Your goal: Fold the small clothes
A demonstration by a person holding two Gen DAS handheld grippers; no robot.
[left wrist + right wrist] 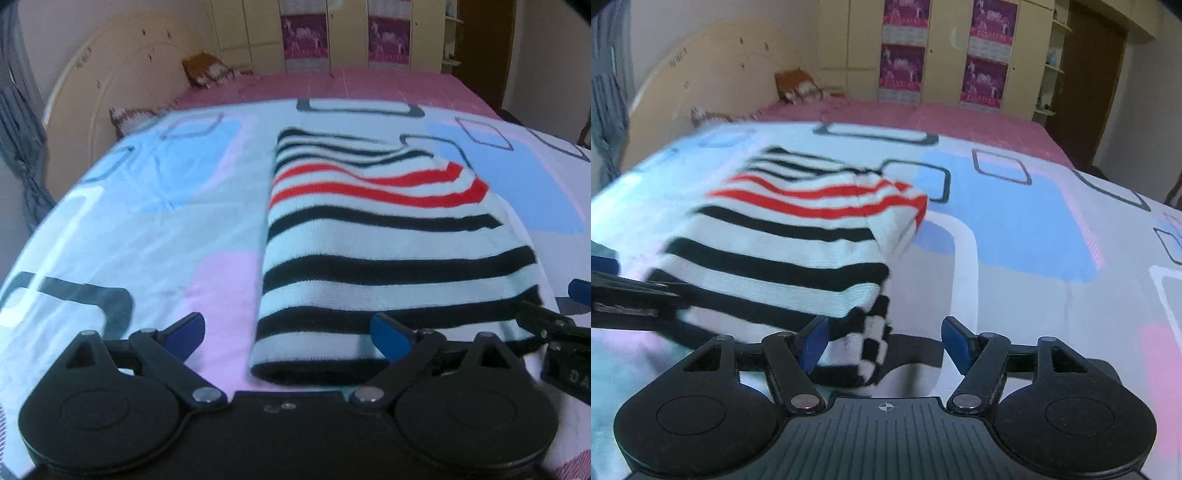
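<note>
A big bed fills both views, covered by a patterned sheet (122,206) in pale blue, pink and white with dark rounded squares. Behind it there are a cream headboard (110,74) and a wardrobe (945,51) with purple pictures on its doors.

On the sheet lies the striped garment (384,236), folded into a long rectangle, with black stripes and two red ones.

The left gripper (288,338) hovers over the near end of the garment, its jaws spread wide and gripping nothing. The right gripper (884,341) is at the garment's near right corner, its jaws also apart, with the pads not pressing the cloth.
</note>
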